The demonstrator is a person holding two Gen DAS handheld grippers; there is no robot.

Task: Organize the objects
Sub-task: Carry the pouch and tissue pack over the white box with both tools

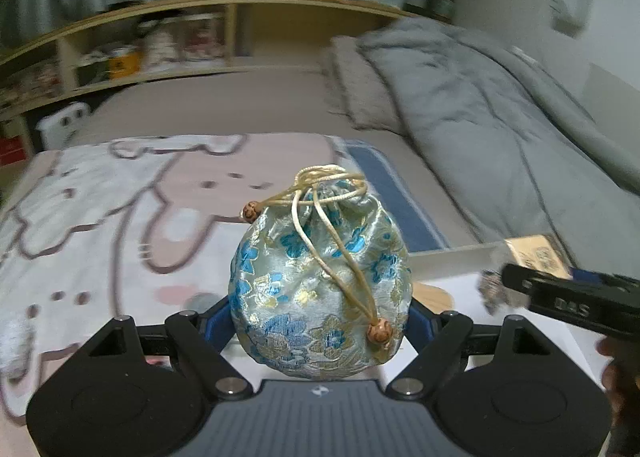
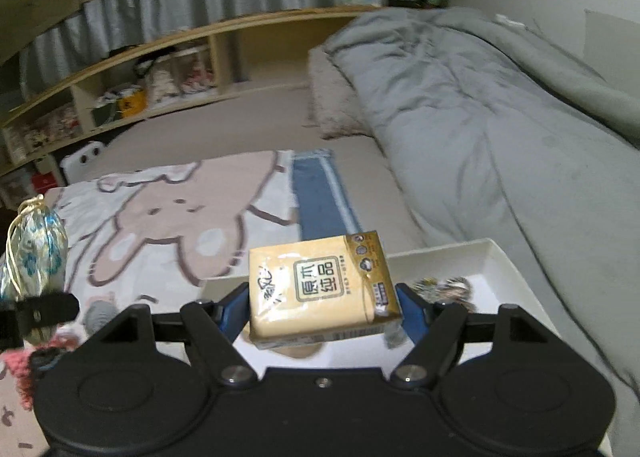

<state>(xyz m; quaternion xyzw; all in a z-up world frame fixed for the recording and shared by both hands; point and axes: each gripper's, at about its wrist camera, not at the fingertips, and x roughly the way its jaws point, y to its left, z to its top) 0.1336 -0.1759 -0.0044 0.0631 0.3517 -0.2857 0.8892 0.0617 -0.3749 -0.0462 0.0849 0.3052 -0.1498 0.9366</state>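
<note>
My left gripper is shut on a silky blue-flowered drawstring pouch with cream cords and wooden beads, held above the bed. The pouch also shows at the left edge of the right wrist view. My right gripper is shut on a yellow tissue pack with Chinese print, held over a white tray. In the left wrist view the right gripper and the tissue pack appear at the right, over the tray.
A cartoon-print blanket covers the bed. A grey duvet lies on the right. A wooden shelf with clutter runs along the back. Small patterned items lie in the tray. A pink knitted item lies at lower left.
</note>
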